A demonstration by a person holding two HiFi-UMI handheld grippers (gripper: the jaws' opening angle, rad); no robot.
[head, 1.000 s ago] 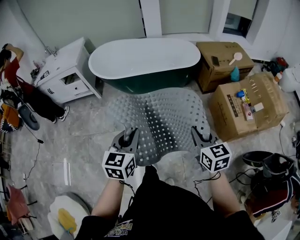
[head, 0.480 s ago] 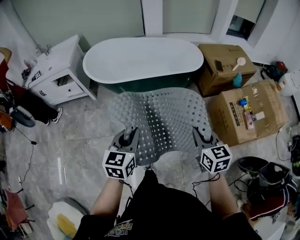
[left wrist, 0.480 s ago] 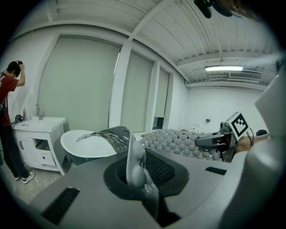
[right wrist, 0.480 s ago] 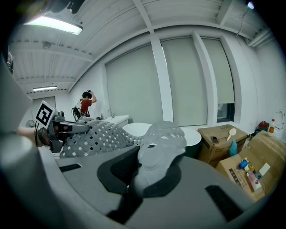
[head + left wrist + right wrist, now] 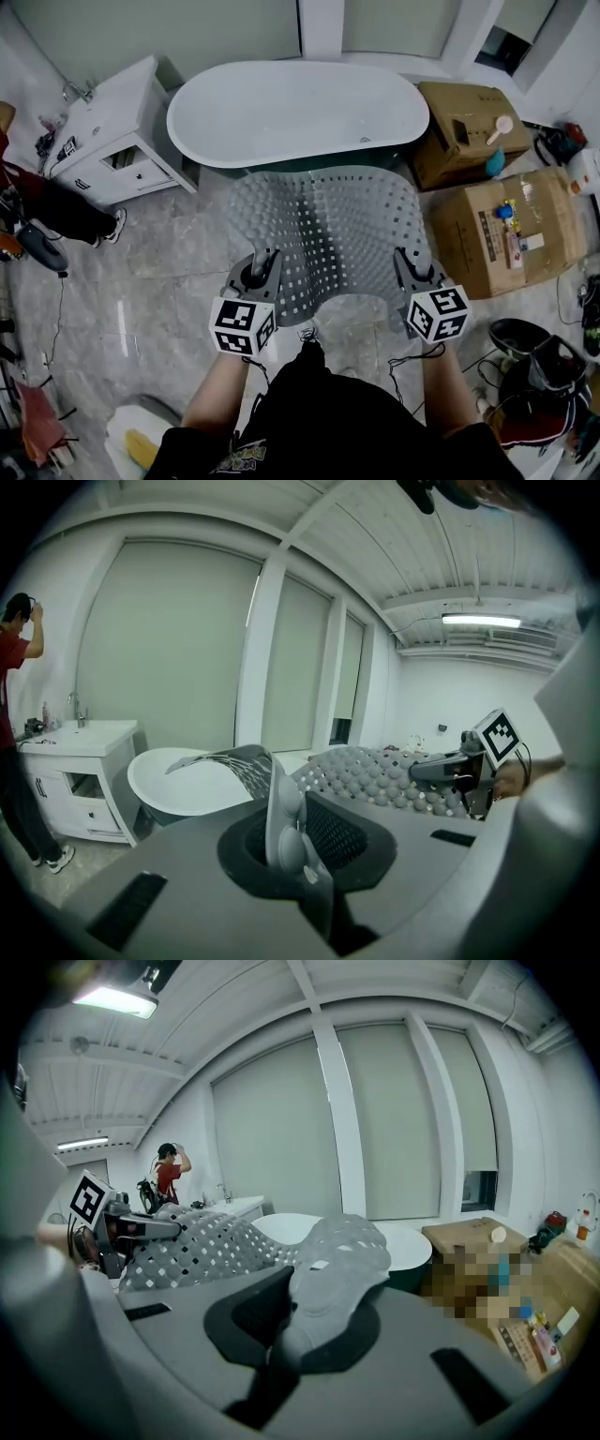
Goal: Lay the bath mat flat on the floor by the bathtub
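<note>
Since the earlier frame I have moved closer to the bathtub (image 5: 291,108): it now sits larger and nearer in the head view, and the far edge of the bath mat (image 5: 323,230) now reaches the tub's near side where a strip of floor used to show between them.

My left hand-held gripper (image 5: 260,270) is pinched nearly shut on the near left corner of the mat, and my right hand-held gripper (image 5: 411,268) is pinched the same way on the near right corner. Each gripper view shows the grey studded sheet caught between the jaws. The mat hangs in the air between the two, sagging in the middle and drooping away toward the tub.

By my reckoning the carrying is about done and the laying is not. No part of the mat lies flat on the floor (image 5: 159,272) yet. It has yet to be lowered, spread and let go.

For room, the bare floor in front of the tub looks wide enough. The cardboard box (image 5: 511,234) stands just beside the mat's right edge, so that side is tight. The white cabinet (image 5: 108,131) on the left is farther off.
</note>
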